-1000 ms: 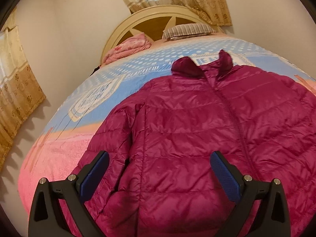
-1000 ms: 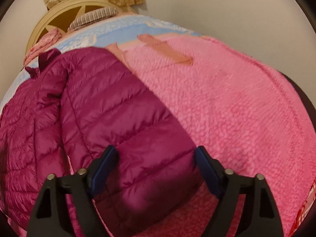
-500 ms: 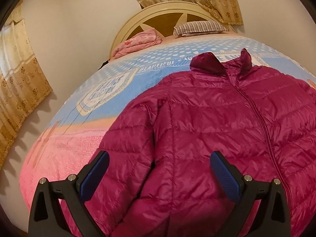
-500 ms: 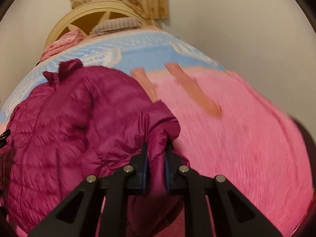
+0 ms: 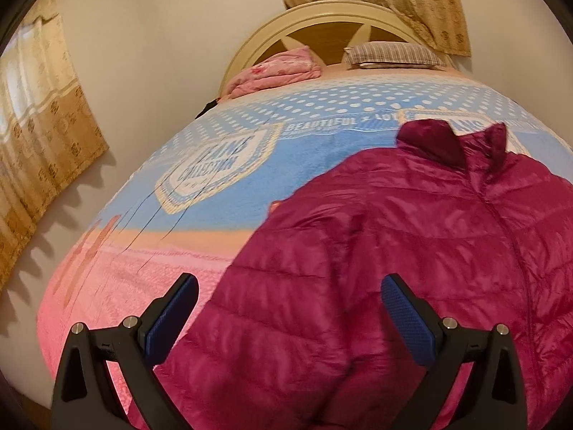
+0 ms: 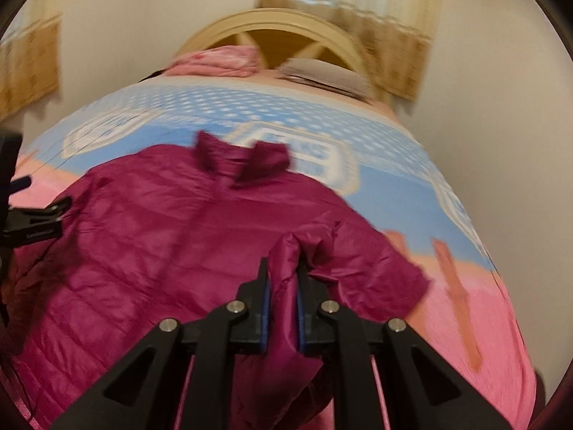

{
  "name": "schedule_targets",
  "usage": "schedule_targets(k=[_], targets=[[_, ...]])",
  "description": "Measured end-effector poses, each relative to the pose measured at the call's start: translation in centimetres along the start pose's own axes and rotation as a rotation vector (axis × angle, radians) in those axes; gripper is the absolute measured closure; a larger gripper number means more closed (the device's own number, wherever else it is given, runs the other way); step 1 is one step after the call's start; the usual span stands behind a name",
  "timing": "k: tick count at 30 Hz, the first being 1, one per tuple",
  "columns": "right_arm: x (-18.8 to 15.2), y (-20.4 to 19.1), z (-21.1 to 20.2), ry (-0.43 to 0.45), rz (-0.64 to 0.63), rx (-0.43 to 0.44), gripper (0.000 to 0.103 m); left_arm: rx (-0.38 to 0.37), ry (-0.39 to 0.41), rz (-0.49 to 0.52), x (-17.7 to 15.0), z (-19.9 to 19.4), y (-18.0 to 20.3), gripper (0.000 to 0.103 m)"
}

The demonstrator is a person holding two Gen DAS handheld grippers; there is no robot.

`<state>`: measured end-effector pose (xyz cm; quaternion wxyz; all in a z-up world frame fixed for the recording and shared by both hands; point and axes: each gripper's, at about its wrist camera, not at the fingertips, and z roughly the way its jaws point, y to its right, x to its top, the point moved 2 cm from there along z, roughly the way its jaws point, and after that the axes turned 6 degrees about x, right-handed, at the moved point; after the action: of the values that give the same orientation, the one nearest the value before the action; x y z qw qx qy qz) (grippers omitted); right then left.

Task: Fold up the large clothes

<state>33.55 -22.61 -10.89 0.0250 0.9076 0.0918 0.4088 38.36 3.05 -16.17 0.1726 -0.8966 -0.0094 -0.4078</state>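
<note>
A magenta quilted puffer jacket [image 5: 412,251] lies front up on the bed, collar toward the headboard. My left gripper [image 5: 290,308] is open, its blue pads [image 5: 408,319] either side of the jacket's left sleeve, above it. My right gripper [image 6: 283,286] is shut on the jacket's right sleeve [image 6: 286,265] and holds it lifted over the jacket body [image 6: 161,236]. The left gripper [image 6: 32,222] shows at the left edge of the right wrist view.
The bed has a blue and pink blanket [image 5: 222,186]. A folded pink quilt [image 5: 275,71] and a striped pillow [image 5: 390,55] lie by the cream headboard [image 5: 322,25]. Curtains [image 5: 39,136] hang on the left wall and behind the headboard.
My right gripper closed on the right sleeve and carried it up and leftward over the jacket body. My left gripper stayed open and shifted left over the left sleeve.
</note>
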Motion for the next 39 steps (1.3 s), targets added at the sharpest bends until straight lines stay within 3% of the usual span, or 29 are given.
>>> schedule_targets(k=[6, 11, 13, 16, 19, 30, 36, 39], targets=[[1.4, -7.9, 4.4, -0.032, -0.135, 0.077, 0.09, 0.077, -0.039, -0.028, -1.8, 1.9, -3.8, 0.001], [0.2, -12.7, 7.2, -0.062, -0.19, 0.118, 0.09, 0.11, -0.073, -0.063, -3.2, 2.9, -6.0, 0.001], [-0.2, -13.7, 8.2, -0.083, -0.212, 0.118, 0.09, 0.116, -0.079, -0.065, -3.5, 3.0, -6.2, 0.001], [-0.6, -14.4, 9.4, -0.099, -0.209, 0.113, 0.079, 0.128, -0.083, -0.061, -3.7, 3.2, -6.2, 0.001], [-0.4, -14.4, 9.6, -0.093, -0.188, 0.108, 0.052, 0.137, -0.075, -0.062, -3.5, 3.1, -6.2, 0.001], [-0.1, -16.1, 8.1, -0.077, -0.175, 0.133, 0.048, 0.165, -0.096, -0.108, -4.5, 2.3, -8.4, 0.001], [0.5, -18.5, 7.2, -0.053, -0.209, 0.152, 0.036, 0.208, -0.11, -0.138, -5.5, 1.6, -11.0, 0.001], [0.6, -19.3, 6.8, -0.049, -0.216, 0.178, 0.036, 0.235, -0.118, -0.153, -6.0, 1.3, -12.6, 0.001]])
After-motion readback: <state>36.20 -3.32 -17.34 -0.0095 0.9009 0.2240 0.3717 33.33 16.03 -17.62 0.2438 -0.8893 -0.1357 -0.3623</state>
